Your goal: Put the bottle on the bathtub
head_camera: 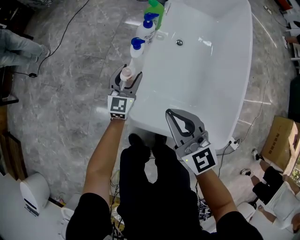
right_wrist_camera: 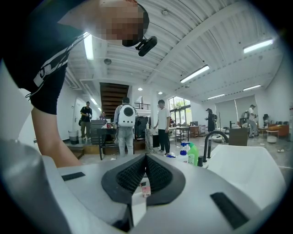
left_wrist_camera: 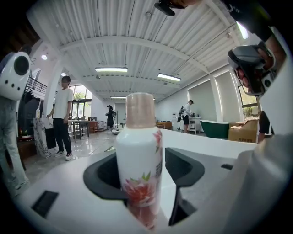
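A white bottle [left_wrist_camera: 138, 169] with a red flower print and a pink cap [head_camera: 125, 73] stands upright between the jaws of my left gripper [head_camera: 126, 78], which is shut on it. In the head view it hangs over the left rim of the white bathtub [head_camera: 220, 56], near the tub's front end. The dark pads [left_wrist_camera: 185, 167] sit close on either side of the bottle. My right gripper [head_camera: 170, 114] is shut and empty, held over the tub's front rim; its ribbed pads [right_wrist_camera: 158, 173] meet with nothing between them.
Two white pump bottles with blue heads [head_camera: 137, 47] [head_camera: 146, 27] and a green bottle [head_camera: 155, 9] stand along the tub's left rim farther back. A drain [head_camera: 179, 42] shows in the basin. A cardboard box [head_camera: 279, 140] and cables lie on the grey floor.
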### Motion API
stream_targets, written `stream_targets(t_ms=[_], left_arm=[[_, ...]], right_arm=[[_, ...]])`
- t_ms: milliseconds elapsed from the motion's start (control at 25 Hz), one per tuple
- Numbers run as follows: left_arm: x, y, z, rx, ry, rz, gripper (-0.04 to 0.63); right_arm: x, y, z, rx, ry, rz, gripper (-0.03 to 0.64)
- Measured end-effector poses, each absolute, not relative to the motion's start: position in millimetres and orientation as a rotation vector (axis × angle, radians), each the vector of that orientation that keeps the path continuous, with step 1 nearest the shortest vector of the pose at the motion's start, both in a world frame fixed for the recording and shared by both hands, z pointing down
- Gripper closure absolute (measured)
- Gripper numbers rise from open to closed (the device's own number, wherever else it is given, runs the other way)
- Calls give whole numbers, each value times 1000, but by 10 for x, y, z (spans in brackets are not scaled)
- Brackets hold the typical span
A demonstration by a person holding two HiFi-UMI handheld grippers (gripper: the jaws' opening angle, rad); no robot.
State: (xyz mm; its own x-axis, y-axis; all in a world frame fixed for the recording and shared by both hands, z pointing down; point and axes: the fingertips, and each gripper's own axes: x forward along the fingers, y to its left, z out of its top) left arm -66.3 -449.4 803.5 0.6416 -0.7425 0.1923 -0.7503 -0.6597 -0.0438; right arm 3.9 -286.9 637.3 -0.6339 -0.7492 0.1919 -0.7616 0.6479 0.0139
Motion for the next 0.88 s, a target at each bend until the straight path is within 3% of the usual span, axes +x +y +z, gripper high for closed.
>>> stream_targets(t_ms=[120,560,880], left_arm=[[-637,-4448,7928,2833,-1259,290,289],[-857,-4221,7350,2844,-1263,303,252],[-1257,-3840,5866,2809,-1402,216,250]], right_arm=[[35,-2890,6336,1239,-2687,100,607],[-65,-3015,5900,1230,-2707,88,607],[-15,-3026,5119,1260,-2669,90,607]])
